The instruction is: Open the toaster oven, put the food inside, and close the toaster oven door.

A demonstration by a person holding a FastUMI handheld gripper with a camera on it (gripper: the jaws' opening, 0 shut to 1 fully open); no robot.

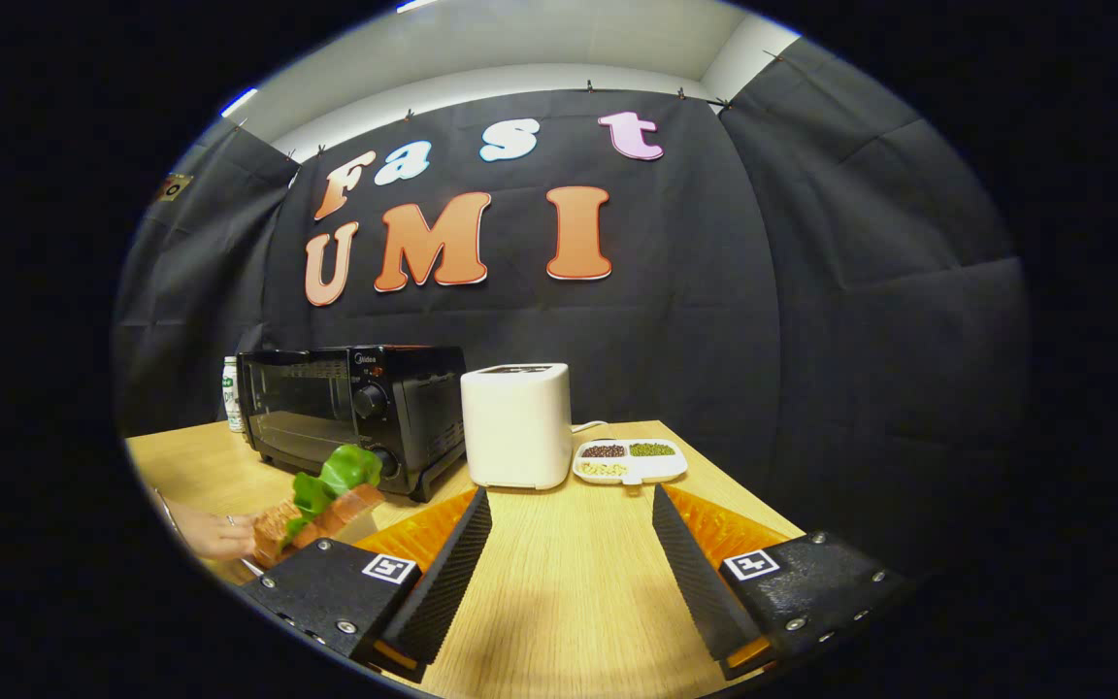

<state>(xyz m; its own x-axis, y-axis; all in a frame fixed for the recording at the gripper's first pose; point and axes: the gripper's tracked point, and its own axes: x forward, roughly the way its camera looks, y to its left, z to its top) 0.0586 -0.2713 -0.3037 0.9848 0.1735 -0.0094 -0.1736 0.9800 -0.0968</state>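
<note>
A: Where does everything sit?

B: The tool hangs above the wooden table, its fingers spread wide with bare tabletop between them, holding nothing. The black toaster oven stands at the far left of the table with its glass door shut. The food, a sandwich with green lettuce sticking out over brownish bread, sits just in front of the oven, beside the left finger. A person's hand with a ring rests against it.

A: So which step is this?

B: Hard to say. A shut door with the food outside fits the stage ahead of opening. I wouldn't claim more than that.

A: How would opening go well?

B: I'd judge the handle is the thing to catch, along the door's top edge, though it's too dark to make out clearly. Approach square and pull down along the hinge arc, keeping wide of the sandwich and the hand.

A: And the surroundings?

B: A white, boxy toaster with rounded corners stands right of the oven. Beyond it lies a white divided dish of beans and grains. A small white bottle peeks from behind the oven. The oven's knobs look glossy, the table matte and grained.
</note>
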